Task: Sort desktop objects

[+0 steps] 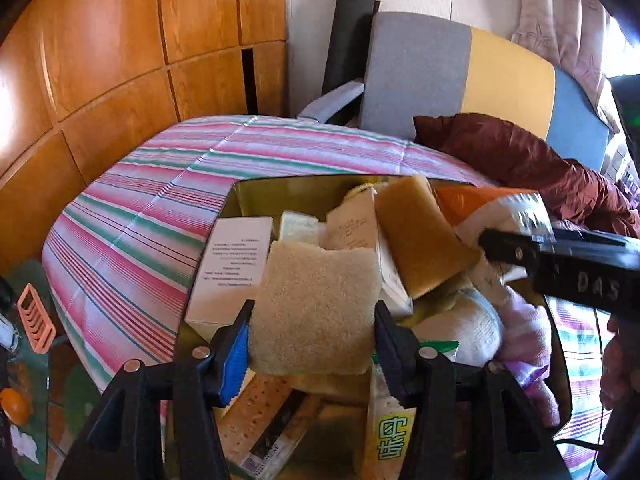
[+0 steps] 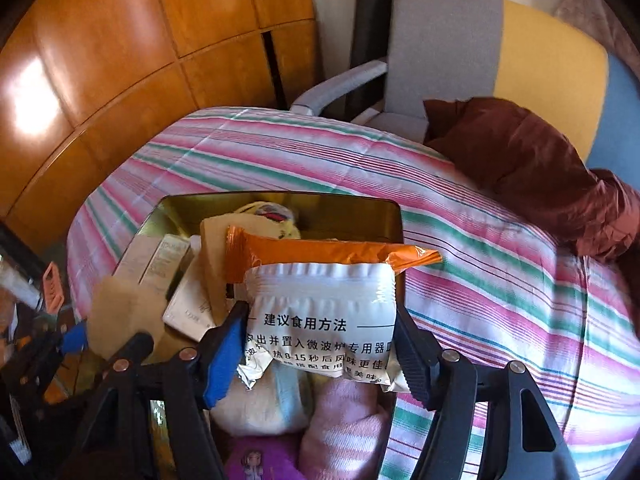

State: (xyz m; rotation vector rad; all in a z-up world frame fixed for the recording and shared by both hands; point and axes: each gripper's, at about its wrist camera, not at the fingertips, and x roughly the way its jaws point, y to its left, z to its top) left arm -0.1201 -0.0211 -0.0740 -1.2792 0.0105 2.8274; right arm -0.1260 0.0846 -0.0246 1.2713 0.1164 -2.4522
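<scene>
Two grippers loaded. My left gripper pinches coarse beige sponge, squarish, porous, directly between fingertips above gold tray. My right gripper clamps crinkly white-and-orange snack packet, glossy, pillow-shaped, over same cluttered tray.

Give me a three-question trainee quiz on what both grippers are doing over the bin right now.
1. True or false: the left gripper is shut on a beige sponge.
2. What does the right gripper hold: A) white snack packet, B) pink sock, C) white box?
3. What pattern covers the cloth under the gold bin?

Key: 1 true; 2 A; 3 pink, green and white stripes.
</scene>
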